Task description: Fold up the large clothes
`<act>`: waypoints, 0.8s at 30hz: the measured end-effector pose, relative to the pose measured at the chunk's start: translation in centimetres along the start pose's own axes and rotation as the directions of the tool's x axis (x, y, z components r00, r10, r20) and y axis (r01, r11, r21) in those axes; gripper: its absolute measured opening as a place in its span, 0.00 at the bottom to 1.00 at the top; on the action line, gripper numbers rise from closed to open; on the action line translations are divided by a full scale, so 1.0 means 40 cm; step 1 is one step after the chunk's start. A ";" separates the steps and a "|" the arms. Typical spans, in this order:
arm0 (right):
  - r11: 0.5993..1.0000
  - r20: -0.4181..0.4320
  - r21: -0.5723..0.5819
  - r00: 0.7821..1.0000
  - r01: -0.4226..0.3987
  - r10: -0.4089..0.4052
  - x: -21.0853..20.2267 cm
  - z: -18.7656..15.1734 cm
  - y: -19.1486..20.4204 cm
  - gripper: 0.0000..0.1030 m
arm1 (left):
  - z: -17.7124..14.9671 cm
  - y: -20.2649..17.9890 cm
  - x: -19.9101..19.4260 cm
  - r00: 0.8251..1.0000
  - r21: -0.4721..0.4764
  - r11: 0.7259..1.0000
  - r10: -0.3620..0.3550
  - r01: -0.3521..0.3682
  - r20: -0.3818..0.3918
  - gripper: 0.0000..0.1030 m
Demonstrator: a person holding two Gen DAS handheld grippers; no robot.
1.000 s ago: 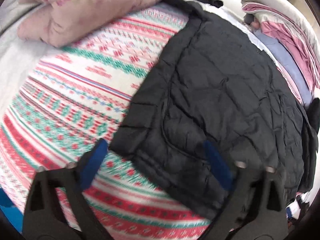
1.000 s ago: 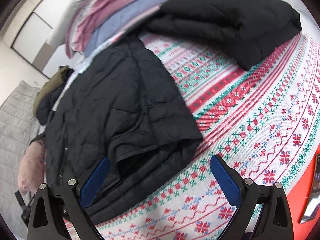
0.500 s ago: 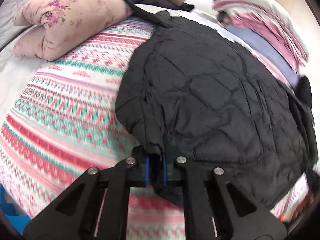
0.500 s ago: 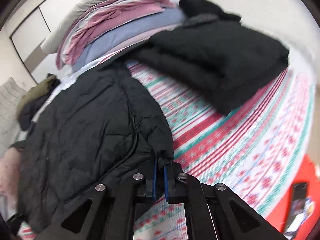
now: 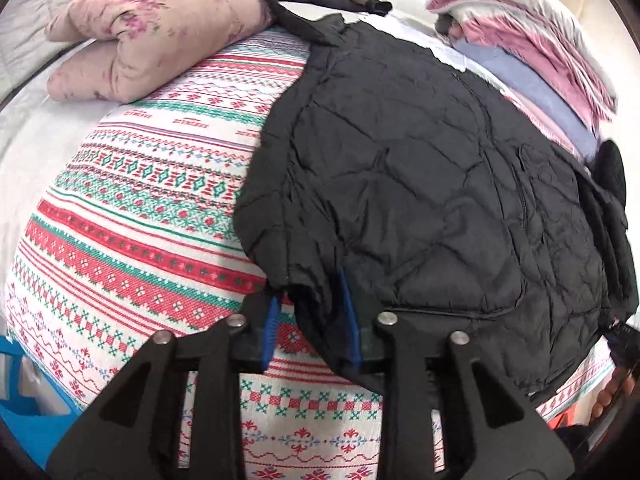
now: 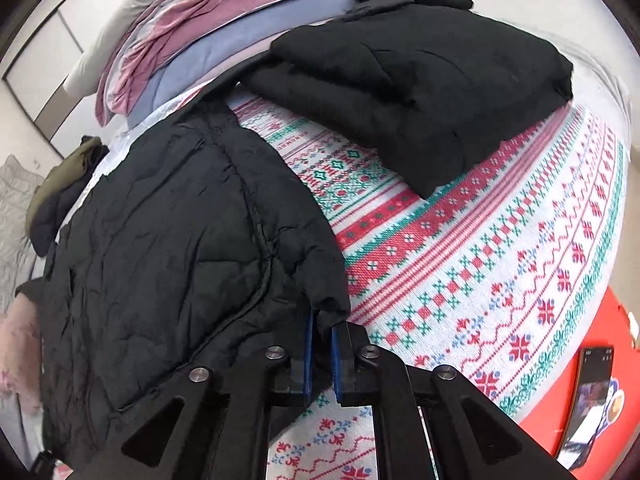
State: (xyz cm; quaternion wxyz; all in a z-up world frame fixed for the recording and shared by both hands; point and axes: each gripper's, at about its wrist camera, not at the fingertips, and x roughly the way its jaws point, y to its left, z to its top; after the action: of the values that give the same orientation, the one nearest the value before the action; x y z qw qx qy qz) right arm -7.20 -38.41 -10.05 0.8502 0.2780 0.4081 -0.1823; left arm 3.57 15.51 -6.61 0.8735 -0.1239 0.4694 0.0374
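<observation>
A black quilted jacket point(image 5: 420, 168) lies spread on a red, green and white patterned blanket point(image 5: 140, 208); it also shows in the right wrist view point(image 6: 160, 248). My left gripper point(image 5: 308, 320) has its blue pads parted, with the jacket's near left hem corner lying loose between them. My right gripper point(image 6: 320, 352) is shut on the jacket's near right hem corner, just above the blanket point(image 6: 500, 260).
A pink floral pillow point(image 5: 152, 40) lies at the far left. A stack of pink, blue and grey bedding point(image 6: 208, 28) sits behind the jacket. A folded black garment point(image 6: 420, 68) lies at the far right. A phone point(image 6: 588, 400) rests on a red surface.
One second ago both grippers were open over the hem. Half a second ago both were shut on it. Now the left gripper's pads have parted; the right stays shut on its corner.
</observation>
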 end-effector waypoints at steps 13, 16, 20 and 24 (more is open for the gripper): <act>0.998 0.231 -0.052 0.972 -0.026 0.037 -0.121 -0.025 0.059 0.36 | 0.020 -0.007 -0.078 0.991 -0.072 0.996 -0.043 0.053 0.125 0.57; 0.980 0.188 -0.180 0.975 -0.087 0.121 -0.108 -0.052 0.148 0.50 | 0.017 -0.087 -0.065 0.991 -0.030 0.996 -0.086 0.089 0.107 0.58; 0.947 0.169 -0.310 0.974 -0.090 0.148 -0.097 -0.093 0.248 0.51 | 0.020 -0.185 -0.053 0.988 0.048 0.992 -0.121 0.117 0.093 0.67; 0.912 0.162 -0.406 0.978 -0.055 0.131 -0.075 -0.116 0.311 0.58 | 0.037 -0.277 -0.038 0.986 0.125 0.983 -0.144 0.133 0.084 0.71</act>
State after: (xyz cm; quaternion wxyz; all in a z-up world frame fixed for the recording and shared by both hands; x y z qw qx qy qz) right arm -5.08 -25.59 -6.03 0.9311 0.0999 0.3418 -0.0795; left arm 5.92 5.25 -2.56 0.9006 -0.1022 0.4201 -0.0459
